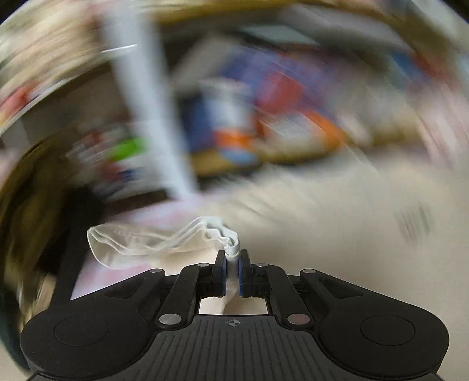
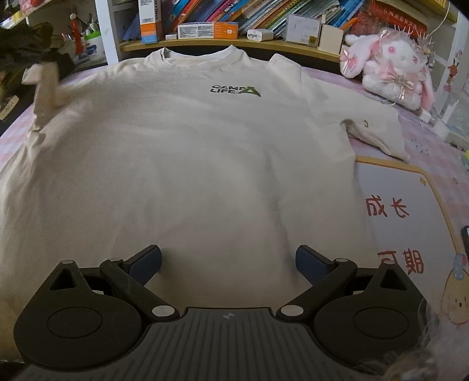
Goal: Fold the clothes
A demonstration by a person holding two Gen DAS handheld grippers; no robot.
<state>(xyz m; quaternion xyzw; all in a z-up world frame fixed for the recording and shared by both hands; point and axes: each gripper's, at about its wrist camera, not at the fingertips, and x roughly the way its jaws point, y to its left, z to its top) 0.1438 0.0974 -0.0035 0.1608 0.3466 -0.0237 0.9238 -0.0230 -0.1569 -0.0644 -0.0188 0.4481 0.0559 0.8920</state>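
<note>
A cream T-shirt (image 2: pixel 187 164) with a "CAMP LIFE" print lies flat, front up, collar at the far side. My right gripper (image 2: pixel 228 259) is open and empty just above the shirt's near hem. My left gripper (image 1: pixel 231 263) is shut on the cuff of the shirt's left sleeve (image 1: pixel 152 240) and holds it lifted; the sleeve bunches out to the left of the fingers. The left wrist view is heavily blurred. In the right wrist view the lifted sleeve (image 2: pixel 44 85) shows blurred at the far left; the gripper holding it cannot be made out there.
The shirt rests on a pink checked surface (image 2: pixel 328 79) with a printed mat (image 2: pixel 410 205) at the right. A pink plush rabbit (image 2: pixel 392 67) sits at the far right. A shelf (image 2: pixel 234 26) with books and boxes runs along the back. Dark clutter (image 2: pixel 26 41) at far left.
</note>
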